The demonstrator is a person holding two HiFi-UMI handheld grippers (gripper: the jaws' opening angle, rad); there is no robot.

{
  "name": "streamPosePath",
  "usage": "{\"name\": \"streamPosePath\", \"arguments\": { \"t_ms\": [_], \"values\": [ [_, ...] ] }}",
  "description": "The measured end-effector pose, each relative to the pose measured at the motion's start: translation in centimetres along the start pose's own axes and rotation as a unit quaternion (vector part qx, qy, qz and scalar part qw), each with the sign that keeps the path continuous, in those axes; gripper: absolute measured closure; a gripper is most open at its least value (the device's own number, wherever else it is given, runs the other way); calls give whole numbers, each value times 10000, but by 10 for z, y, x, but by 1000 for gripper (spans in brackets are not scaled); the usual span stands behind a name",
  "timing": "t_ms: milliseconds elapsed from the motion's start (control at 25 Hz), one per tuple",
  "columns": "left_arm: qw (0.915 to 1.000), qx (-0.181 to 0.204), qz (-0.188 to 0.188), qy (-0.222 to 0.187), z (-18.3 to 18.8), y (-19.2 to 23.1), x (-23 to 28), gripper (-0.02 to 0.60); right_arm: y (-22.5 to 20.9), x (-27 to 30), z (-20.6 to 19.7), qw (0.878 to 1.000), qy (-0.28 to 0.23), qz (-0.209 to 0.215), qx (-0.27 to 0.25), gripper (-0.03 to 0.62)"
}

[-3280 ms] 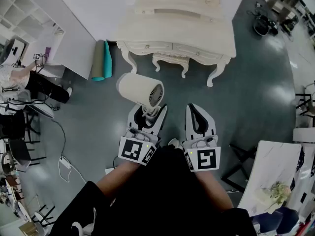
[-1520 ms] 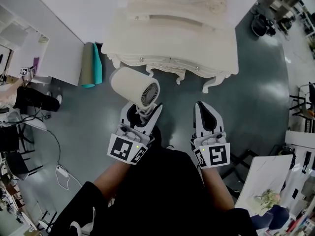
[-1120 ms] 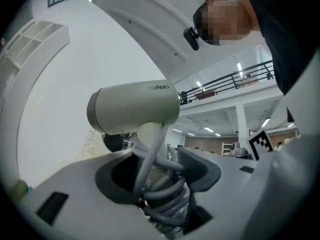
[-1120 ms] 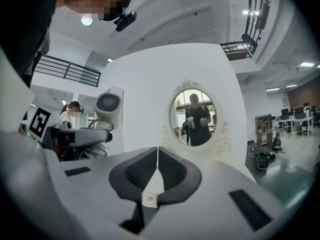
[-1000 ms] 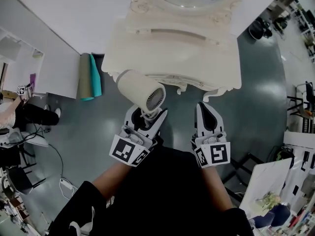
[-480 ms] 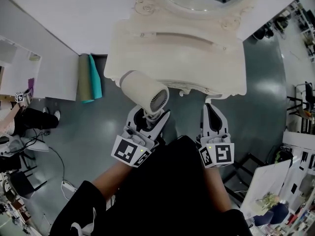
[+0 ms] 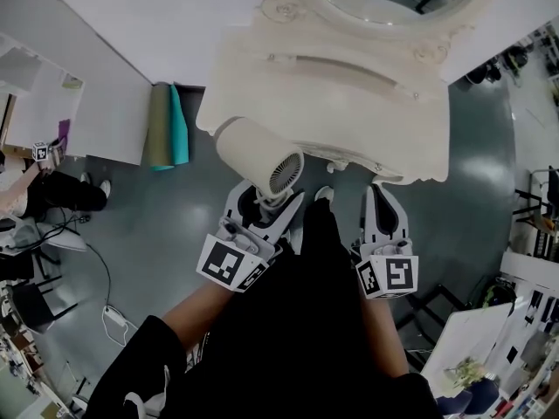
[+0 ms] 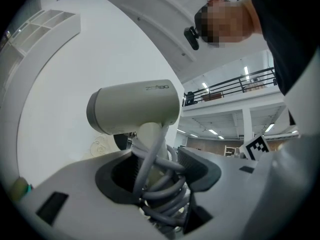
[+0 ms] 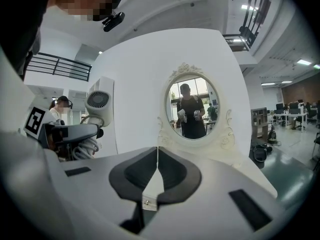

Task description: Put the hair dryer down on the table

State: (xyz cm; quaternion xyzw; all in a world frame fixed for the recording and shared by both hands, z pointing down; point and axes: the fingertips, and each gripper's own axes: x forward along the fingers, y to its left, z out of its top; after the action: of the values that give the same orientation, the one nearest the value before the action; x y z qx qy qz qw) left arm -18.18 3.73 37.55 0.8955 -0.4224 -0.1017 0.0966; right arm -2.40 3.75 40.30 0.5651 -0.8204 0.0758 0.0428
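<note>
Cream surface [image 7: 349, 85] lies just ahead. My left hand-held gripper [image 7: 266, 203] grips the hair dryer [image 7: 258, 154] by its handle, up in the air, I think by the front edge. The right hand-held gripper [image 7: 382, 197] is closed, empty. Put too near that edge, the dryer could fall. Only the left gripper view shows the wrapped cord [image 8: 157, 184], which may snag.

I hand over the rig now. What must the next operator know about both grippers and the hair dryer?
Left gripper: shut on the hair dryer, gripping its handle with the cord wound around it.
Right gripper: shut, empty.
Hair dryer: held in the air by the front edge of the dressing table.
Done: dryer is in hand at the table.
Left: lower it onto the tabletop, then open the left jaws.
</note>
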Motion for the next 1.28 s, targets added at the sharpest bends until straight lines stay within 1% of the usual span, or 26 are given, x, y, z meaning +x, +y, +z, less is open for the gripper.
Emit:
{"name": "streamPosePath", "arguments": {
  "t_ms": [280, 440, 600, 760, 880, 1000, 1120, 1200, 1280],
  "values": [
    [9998, 114, 169, -28, 7, 12, 23, 337, -17, 20, 12, 9996, -175, 68, -207, 576],
    [9994, 198, 244, 134, 5, 15, 47, 337, -25, 34, 8, 9997, -159, 198, -67, 576],
    [9993, 173, 255, 227, 1, 16, 74, 337, -46, 49, 9, 9996, -178, 187, 98, 576],
    [9993, 212, 223, 213, 4, 12, 101, 337, -72, 63, 15, 9995, -210, 186, 135, 576],
    [9991, 300, 201, 206, 5, 6, 123, 337, -96, 69, 18, 9992, -246, 136, 285, 576],
    [9988, 346, 333, 121, 5, 3, 145, 337, -121, 76, 18, 9990, -259, 102, 348, 576],
    [9983, 332, 420, 235, -2, 1, 166, 337, -139, 82, 14, 9973, -224, 106, 694, 576],
    [9978, 359, 414, 372, -8, 0, 176, 337, -141, 84, 20, 9957, -354, 202, 837, 576],
    [9974, 363, 425, 458, -13, -1, 186, 337, -143, 88, 29, 9947, -549, 319, 811, 576]
  ]
}}
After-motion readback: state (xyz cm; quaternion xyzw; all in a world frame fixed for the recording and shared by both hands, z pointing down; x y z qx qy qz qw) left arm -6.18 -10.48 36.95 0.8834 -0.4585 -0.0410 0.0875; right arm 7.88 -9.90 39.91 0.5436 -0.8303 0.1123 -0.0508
